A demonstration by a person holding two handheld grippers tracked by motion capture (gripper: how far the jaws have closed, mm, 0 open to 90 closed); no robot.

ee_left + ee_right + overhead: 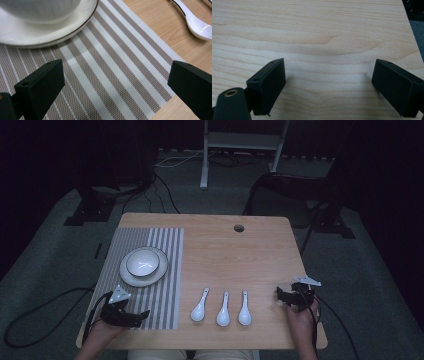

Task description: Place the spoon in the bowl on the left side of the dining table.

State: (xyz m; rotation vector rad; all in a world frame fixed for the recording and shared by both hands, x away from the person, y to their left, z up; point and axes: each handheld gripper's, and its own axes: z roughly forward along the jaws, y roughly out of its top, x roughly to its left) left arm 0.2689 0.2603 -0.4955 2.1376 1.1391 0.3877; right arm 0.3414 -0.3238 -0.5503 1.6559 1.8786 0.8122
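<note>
Resting wide open, empty: left tool [131,316] over placemat [165,270], right tool [289,296] nearer spoons [223,309], handles pointing away.

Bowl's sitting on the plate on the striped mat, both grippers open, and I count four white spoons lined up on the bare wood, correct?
Not quite: the high view shows three white spoons, not four, lined up on the bare table. The rest holds: the bowl sits on the plate on the striped mat, and the left gripper and right gripper both have their jaws wide apart.
</note>
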